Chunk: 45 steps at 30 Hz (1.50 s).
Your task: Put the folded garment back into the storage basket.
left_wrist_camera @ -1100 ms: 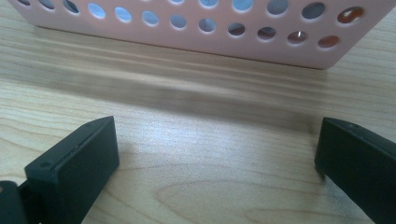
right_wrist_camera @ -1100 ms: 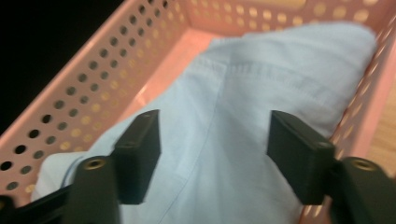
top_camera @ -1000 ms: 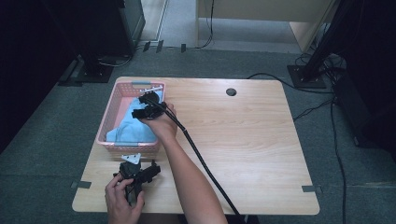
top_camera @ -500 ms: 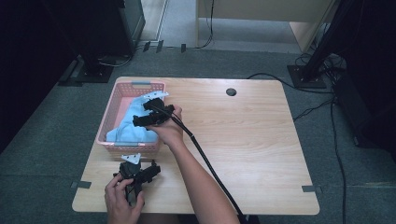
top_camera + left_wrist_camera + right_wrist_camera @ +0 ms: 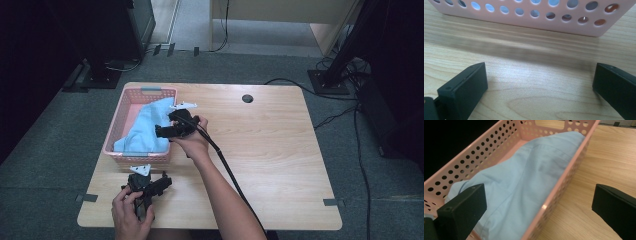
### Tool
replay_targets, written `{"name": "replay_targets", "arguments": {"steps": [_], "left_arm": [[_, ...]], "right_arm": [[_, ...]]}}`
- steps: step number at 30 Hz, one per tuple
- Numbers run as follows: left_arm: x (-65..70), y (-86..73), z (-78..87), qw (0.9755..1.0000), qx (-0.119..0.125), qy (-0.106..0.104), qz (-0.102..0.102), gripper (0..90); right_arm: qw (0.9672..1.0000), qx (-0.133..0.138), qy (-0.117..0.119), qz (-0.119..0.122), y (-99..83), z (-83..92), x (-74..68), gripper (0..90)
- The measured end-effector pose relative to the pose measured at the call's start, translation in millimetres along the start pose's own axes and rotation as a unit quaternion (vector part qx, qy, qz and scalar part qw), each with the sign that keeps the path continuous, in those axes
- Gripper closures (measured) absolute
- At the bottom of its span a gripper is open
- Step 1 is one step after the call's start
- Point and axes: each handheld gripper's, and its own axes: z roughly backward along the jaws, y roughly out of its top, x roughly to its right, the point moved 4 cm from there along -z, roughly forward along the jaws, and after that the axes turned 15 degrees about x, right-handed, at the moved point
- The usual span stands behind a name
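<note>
The right claw is standing released, its jaws having just been opening to their widest with nothing clamped between them. In the right gripper view the two black jaws are rising from the bottom corners of the frame, straddling the near right rim of the pink basket. The light blue cloth is lying loose inside that basket, filling the middle of the frame.

In the high view the right claw is hovering at the basket's right edge, left of centre. The left claw is sitting released at the lower left, its hand resting on the desk. In the left gripper view its wide-apart jaws are facing the basket's perforated wall across the top.
</note>
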Motion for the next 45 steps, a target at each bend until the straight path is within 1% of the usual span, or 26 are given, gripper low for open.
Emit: {"name": "replay_targets", "arguments": {"steps": [10, 16, 24, 28, 35, 39, 42, 45], "left_arm": [[0.0, 0.0, 0.0, 1.0000, 0.000, 0.000, 0.000, 0.0], [0.0, 0.0, 0.1, 1.0000, 0.000, 0.000, 0.000, 0.0], [0.1, 0.0, 0.0, 1.0000, 0.000, 0.000, 0.001, 0.0], [0.1, 0.0, -0.1, 1.0000, 0.001, 0.000, 0.000, 0.0], [0.1, 0.0, 0.0, 1.0000, 0.000, 0.000, 0.000, 0.0], [0.1, 0.0, 0.0, 1.0000, 0.000, 0.000, 0.000, 0.0], [0.1, 0.0, -0.1, 1.0000, 0.001, 0.000, 0.001, 0.0], [0.1, 0.0, -0.1, 1.0000, 0.001, 0.000, 0.001, 0.0]], "right_arm": [[0.9998, 0.000, -0.015, -0.010, -13.2, 15.3, 23.2, 0.0], [0.9997, -0.001, -0.021, -0.015, -20.2, 22.0, 33.2, 0.0], [0.9993, -0.008, -0.032, -0.019, -32.0, 30.6, 47.1, 0.0], [0.9990, -0.010, -0.037, -0.025, -37.5, 35.1, 53.2, 0.0], [0.9986, -0.014, -0.048, -0.016, -49.9, 42.3, 64.4, 0.0], [0.9983, -0.018, -0.052, -0.018, -57.1, 46.6, 71.8, 0.0], [0.9980, -0.016, -0.058, -0.020, -61.3, 50.3, 77.6, 0.0], [0.9978, -0.016, -0.063, -0.016, -65.2, 54.1, 82.9, 0.0]]}}
